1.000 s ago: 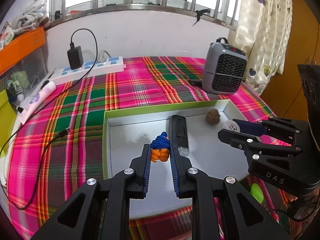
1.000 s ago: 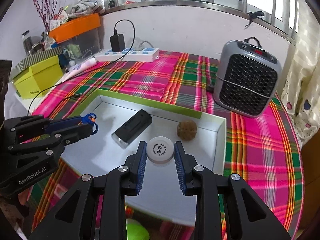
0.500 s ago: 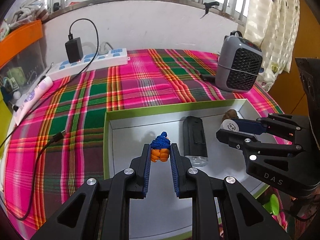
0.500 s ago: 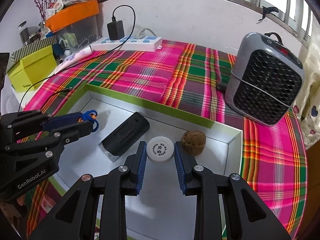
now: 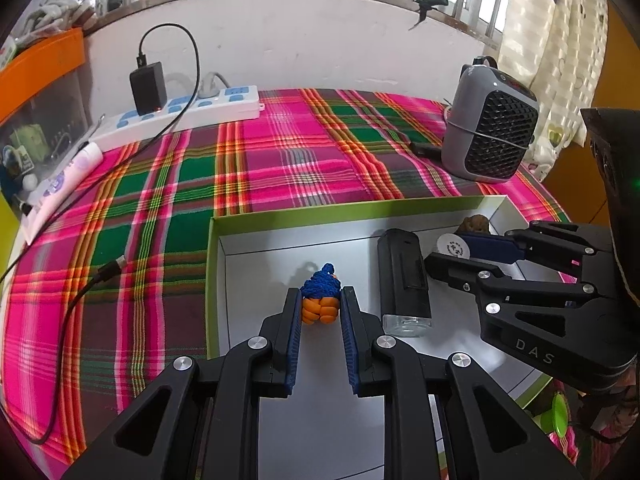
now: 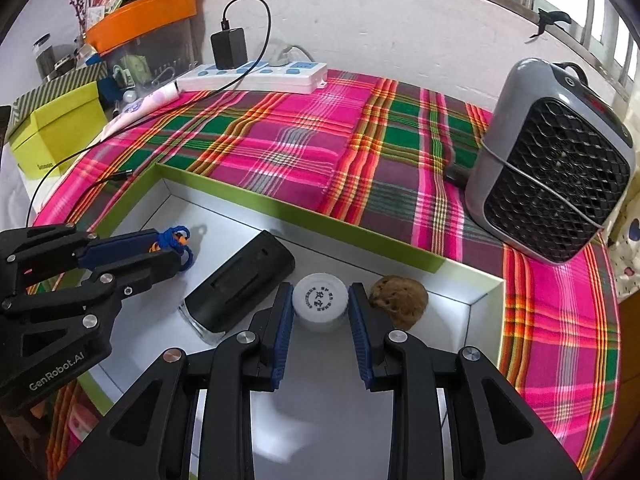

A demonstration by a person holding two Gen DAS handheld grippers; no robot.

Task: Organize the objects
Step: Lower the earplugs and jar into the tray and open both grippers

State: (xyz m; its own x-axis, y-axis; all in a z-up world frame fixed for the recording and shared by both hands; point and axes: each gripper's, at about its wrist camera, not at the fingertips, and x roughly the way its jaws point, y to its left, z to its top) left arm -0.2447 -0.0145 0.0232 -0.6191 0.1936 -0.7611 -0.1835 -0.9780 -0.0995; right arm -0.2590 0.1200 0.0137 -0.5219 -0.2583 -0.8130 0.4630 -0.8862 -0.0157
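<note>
Orange and blue knitted yarn, a small toy [image 5: 320, 300], sits pinched in my left gripper [image 5: 320, 312] over the green-rimmed white box [image 5: 280, 220], near its left wall. My right gripper [image 6: 320, 308] clamps a round white cap [image 6: 319, 301] between the black rectangular device [image 6: 240, 284] and the brown lumpy ball [image 6: 400, 300] by the far right corner. I judge both are being placed; next I lower, then loosen each grip.
</note>
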